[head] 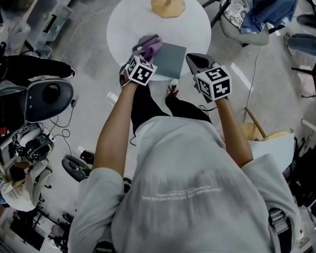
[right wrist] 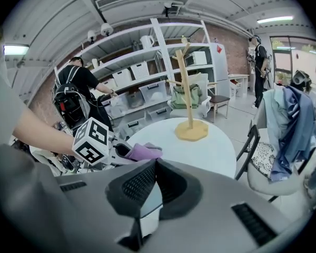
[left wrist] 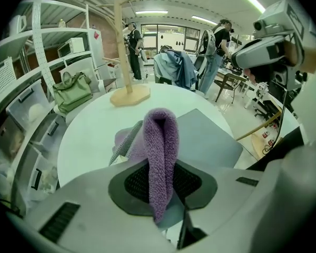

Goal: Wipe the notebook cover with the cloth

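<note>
L gripper (head: 143, 50) jaws clamped on purple cloth (head: 152, 46), at upper-left edge of grey notebook (head: 169, 61) on round table (head: 129, 20), top-centre of head view. Notebook lies right of cloth, so wipe likely runs rightward. R gripper (head: 194, 61) jaws narrow, apparently pinching notebook's right edge.

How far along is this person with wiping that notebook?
Done: the purple cloth is picked up, clamped in the left gripper. In hand: it sits over the left edge of the grey notebook on the white table, while the right gripper appears closed on the right edge, steadying it. Left: wiping across the cover; no sign shows whether any strokes were made.
</note>
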Demonstrator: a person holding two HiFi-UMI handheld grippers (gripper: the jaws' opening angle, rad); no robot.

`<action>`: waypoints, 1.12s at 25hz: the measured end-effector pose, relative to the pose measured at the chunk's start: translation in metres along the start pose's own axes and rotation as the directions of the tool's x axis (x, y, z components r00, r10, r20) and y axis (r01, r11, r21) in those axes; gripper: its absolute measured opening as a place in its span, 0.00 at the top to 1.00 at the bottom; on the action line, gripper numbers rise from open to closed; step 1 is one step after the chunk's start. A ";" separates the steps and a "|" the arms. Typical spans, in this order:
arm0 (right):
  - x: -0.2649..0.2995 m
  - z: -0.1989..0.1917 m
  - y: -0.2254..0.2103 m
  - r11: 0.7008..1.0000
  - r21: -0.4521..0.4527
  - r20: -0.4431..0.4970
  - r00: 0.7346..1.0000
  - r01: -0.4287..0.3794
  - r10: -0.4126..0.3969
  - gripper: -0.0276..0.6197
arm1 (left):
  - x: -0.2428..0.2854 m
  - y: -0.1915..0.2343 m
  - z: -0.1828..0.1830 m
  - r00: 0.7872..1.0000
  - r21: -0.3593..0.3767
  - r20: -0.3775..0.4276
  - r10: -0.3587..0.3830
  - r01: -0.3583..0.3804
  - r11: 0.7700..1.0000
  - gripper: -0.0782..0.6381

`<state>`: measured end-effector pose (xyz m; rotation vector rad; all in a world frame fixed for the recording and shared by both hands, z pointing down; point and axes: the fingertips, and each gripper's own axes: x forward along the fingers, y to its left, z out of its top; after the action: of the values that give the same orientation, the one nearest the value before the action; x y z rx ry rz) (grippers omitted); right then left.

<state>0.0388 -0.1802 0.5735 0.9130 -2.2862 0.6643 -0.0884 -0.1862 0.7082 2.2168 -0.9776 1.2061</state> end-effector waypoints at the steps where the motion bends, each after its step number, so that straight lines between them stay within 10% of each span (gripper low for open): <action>1: -0.001 -0.001 0.000 1.000 0.000 -0.001 1.000 0.000 0.000 0.96 | -0.001 -0.002 -0.002 1.000 0.002 0.000 -0.007 0.007 1.000 0.78; 28: -0.009 -0.010 0.032 0.999 -0.035 0.007 1.000 -0.022 0.022 0.96 | -0.041 -0.071 -0.086 0.975 -0.014 -0.161 -0.150 0.150 0.989 0.78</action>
<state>0.0242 -0.1493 0.5675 0.8770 -2.3104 0.6294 -0.0970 -0.0681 0.7165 2.1116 -0.7331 1.2904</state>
